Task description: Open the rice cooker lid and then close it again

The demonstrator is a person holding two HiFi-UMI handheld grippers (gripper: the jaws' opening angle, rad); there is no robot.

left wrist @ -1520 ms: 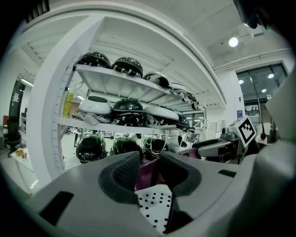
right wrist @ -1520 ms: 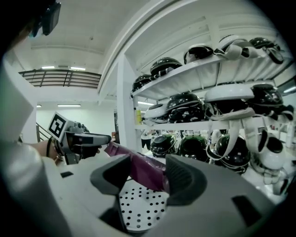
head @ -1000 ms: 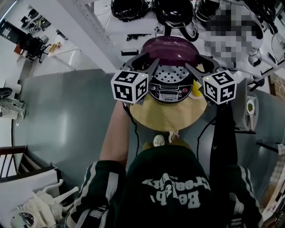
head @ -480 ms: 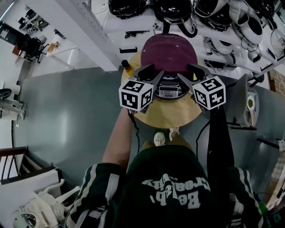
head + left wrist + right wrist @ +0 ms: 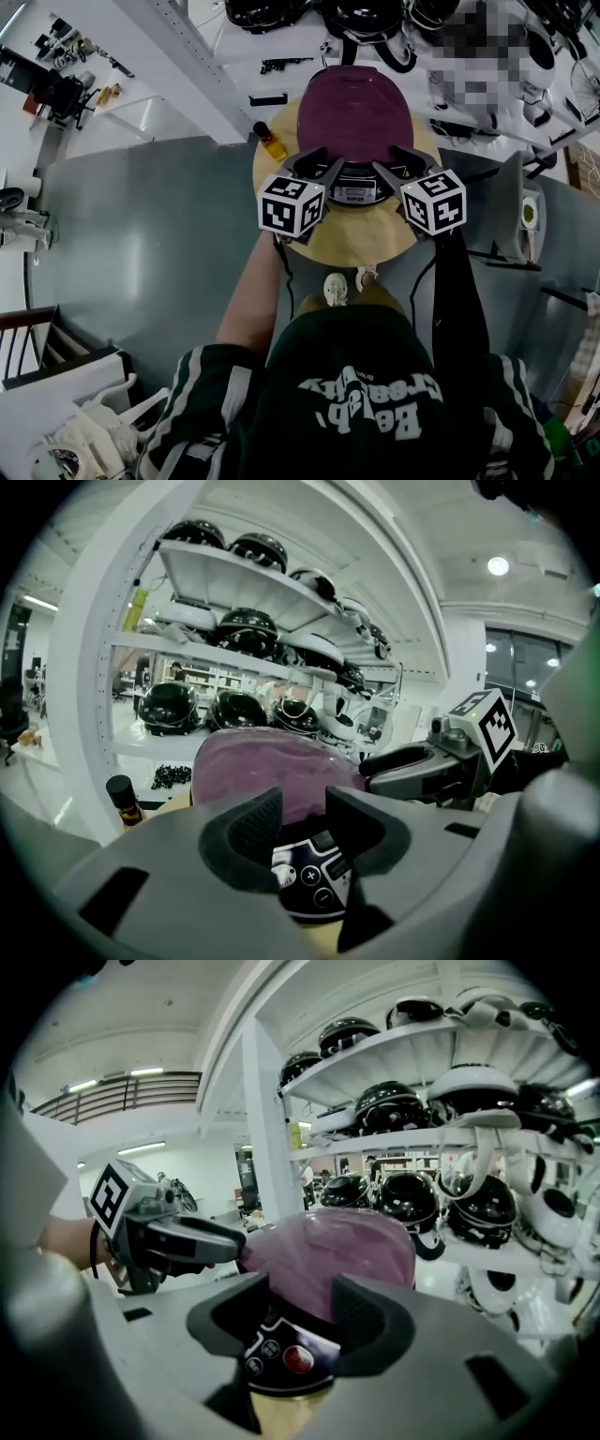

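Firstly, in the head view, the rice cooker [image 5: 355, 141] is standing on the round wooden tabletop [image 5: 352, 242], and its purple lid [image 5: 358, 103] is lying closed. The left tongs [image 5: 315, 162] and the right tongs [image 5: 404, 161] are pointing at the front of the cooker, 1 on each side of the control panel [image 5: 354, 194], near the front edge of the lid. A small bottle [image 5: 270, 142] is standing on the tabletop just beside the cooker, at its left.

Next, in the left gripper view, the 2 jaws of the left tongs [image 5: 305, 819] are standing apart and are closing. The control panel [image 5: 314, 881] is showing in the gap between them, but the pads are not pressing on anything. The purple lid [image 5: 272, 766] is rising behind the jaws, and the right tongs [image 5: 412, 771] are reaching in from the right.

Finally, in the right gripper view, the 2 jaws of the right tongs [image 5: 300, 1314] are also standing apart and closing, with the control panel [image 5: 281, 1358] between them and nothing clamped. The left tongs [image 5: 187, 1237] are touching or almost touching the lid's left edge; I cannot tell which.
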